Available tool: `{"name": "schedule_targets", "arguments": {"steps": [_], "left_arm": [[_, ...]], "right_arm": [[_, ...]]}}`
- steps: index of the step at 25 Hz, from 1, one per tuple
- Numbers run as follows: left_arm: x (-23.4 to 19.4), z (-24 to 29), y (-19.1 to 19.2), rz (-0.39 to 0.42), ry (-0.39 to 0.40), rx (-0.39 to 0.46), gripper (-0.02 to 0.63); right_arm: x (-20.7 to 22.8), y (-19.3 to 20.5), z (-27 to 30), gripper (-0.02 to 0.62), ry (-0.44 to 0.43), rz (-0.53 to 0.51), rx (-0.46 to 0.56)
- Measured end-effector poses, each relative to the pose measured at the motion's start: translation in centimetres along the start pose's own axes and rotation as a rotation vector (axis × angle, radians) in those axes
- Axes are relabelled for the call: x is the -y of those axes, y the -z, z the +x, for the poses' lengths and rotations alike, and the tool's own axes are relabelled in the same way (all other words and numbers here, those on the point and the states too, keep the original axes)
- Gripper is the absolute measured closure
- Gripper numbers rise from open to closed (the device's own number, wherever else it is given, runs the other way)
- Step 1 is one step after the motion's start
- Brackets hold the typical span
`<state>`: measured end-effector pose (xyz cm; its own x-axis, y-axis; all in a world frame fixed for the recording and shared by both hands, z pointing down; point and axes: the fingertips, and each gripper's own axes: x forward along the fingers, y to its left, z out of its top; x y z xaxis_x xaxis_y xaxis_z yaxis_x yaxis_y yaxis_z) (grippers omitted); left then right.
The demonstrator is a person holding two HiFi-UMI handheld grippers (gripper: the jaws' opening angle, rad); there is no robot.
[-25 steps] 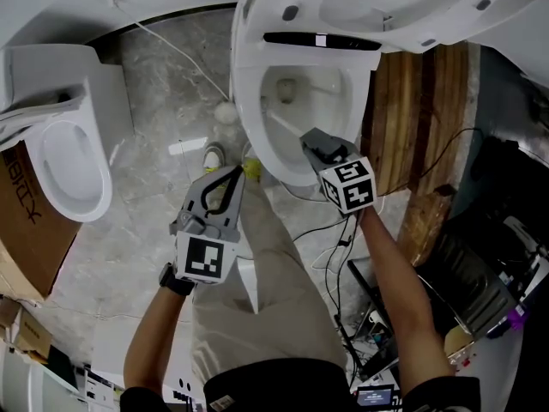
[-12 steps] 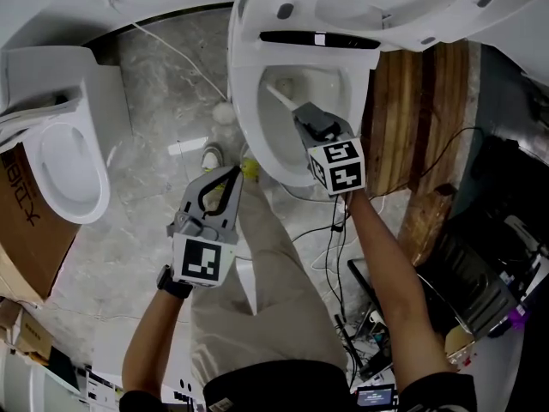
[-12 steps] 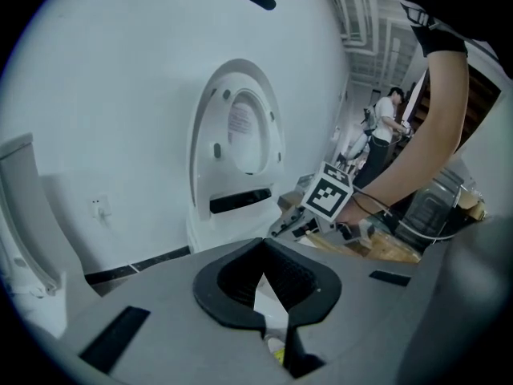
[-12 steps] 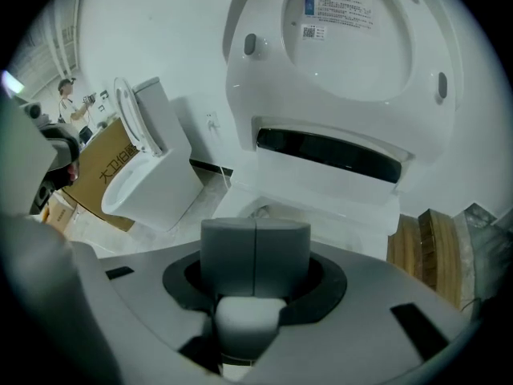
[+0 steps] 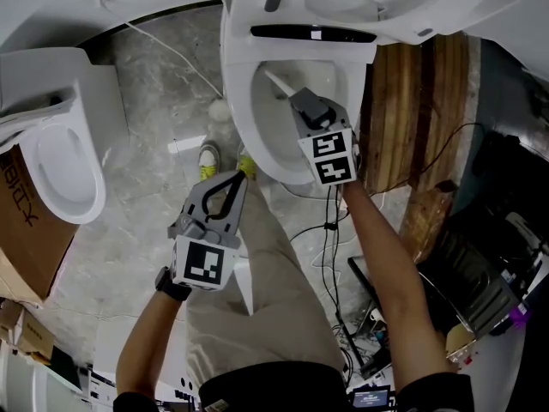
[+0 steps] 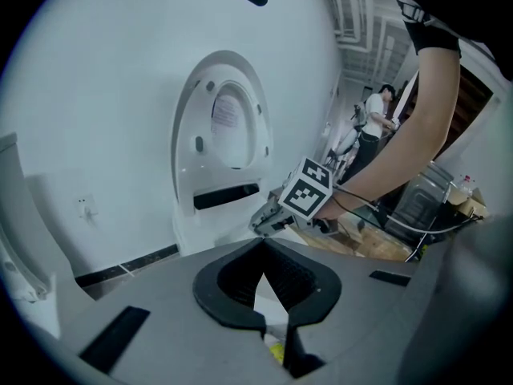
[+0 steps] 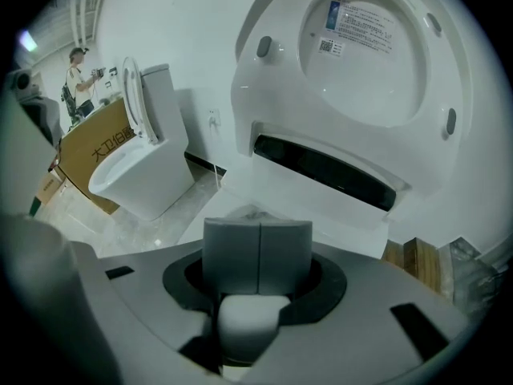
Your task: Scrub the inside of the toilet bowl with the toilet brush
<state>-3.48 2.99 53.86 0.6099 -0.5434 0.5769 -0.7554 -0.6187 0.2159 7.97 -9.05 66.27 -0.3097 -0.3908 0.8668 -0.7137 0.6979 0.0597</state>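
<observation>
The white toilet bowl (image 5: 237, 114) stands open at the top of the head view, its lid (image 7: 361, 46) raised. My right gripper (image 5: 297, 101) reaches over the bowl's right side and is shut on the white toilet brush handle (image 5: 275, 82), which slants up-left into the bowl. The brush head is not clearly visible. In the right gripper view the fingers (image 7: 232, 255) press together above the handle (image 7: 247, 326). My left gripper (image 5: 239, 175) hangs shut and empty in front of the bowl, above the floor. Its own view shows the jaw tips meeting on the left gripper (image 6: 263, 243), with the right gripper (image 6: 266, 219) beyond.
A second toilet (image 5: 51, 161) and a cardboard box (image 5: 19, 230) stand at the left. Wooden planks (image 5: 420, 118) lie right of the bowl, with cables (image 5: 330, 256) and equipment (image 5: 480, 269) on the floor nearby. A person's shoe (image 5: 210, 156) rests by the bowl base.
My right gripper has moved up and left, further over the bowl, carrying the brush handle toward the bowl's back. The left gripper has hardly shifted.
</observation>
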Motion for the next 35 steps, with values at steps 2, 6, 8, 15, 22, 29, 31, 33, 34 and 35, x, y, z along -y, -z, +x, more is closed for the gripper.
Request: {"name": "schedule_targets", "arguments": {"steps": [2, 6, 8, 15, 22, 29, 31, 33, 34, 35], "left_arm": [[-0.2, 0.2, -0.4, 0.012, -0.003, 0.007, 0.588], [-0.5, 0.3, -0.6, 0.011, -0.011, 0.009, 0.588], [-0.5, 0.2, -0.6, 0.013, -0.011, 0.012, 0.588], [0.5, 0.4, 0.0, 0.012, 0.003, -0.003, 0.588], [1.4, 0.6, 0.6, -0.015, 0.018, -0.025, 0.588], [1.5, 0.9, 0.4, 0.035, 0.022, -0.008, 0.588], [1.8, 0.8, 0.4, 0.041, 0.039, -0.009, 0.588], [2.2, 0.8, 0.8, 0.045, 0.053, -0.021, 0.588], [2.4, 0.9, 1.0, 0.050, 0.058, -0.027, 0.588], [2.6, 1.0, 1.1, 0.054, 0.062, -0.032, 0.588]], "right_arm": [[0.1, 0.0, 0.1, 0.437, 0.007, -0.018, -0.001], [2.2, 0.8, 0.2, 0.437, 0.101, 0.004, -0.023], [4.2, 1.4, 0.2, 0.437, 0.141, 0.094, -0.027], [6.5, 2.1, -0.6, 0.437, 0.187, 0.062, -0.050], [7.9, 3.4, -1.3, 0.437, 0.240, 0.062, -0.086], [9.2, 5.1, -2.6, 0.437, 0.287, 0.076, -0.122], [9.3, 5.8, -3.1, 0.437, 0.297, 0.084, -0.136], [9.2, 6.4, -3.5, 0.437, 0.298, 0.088, -0.148], [9.3, 6.6, -3.7, 0.437, 0.298, 0.090, -0.153], [9.4, 6.9, -3.9, 0.437, 0.299, 0.096, -0.156]]}}
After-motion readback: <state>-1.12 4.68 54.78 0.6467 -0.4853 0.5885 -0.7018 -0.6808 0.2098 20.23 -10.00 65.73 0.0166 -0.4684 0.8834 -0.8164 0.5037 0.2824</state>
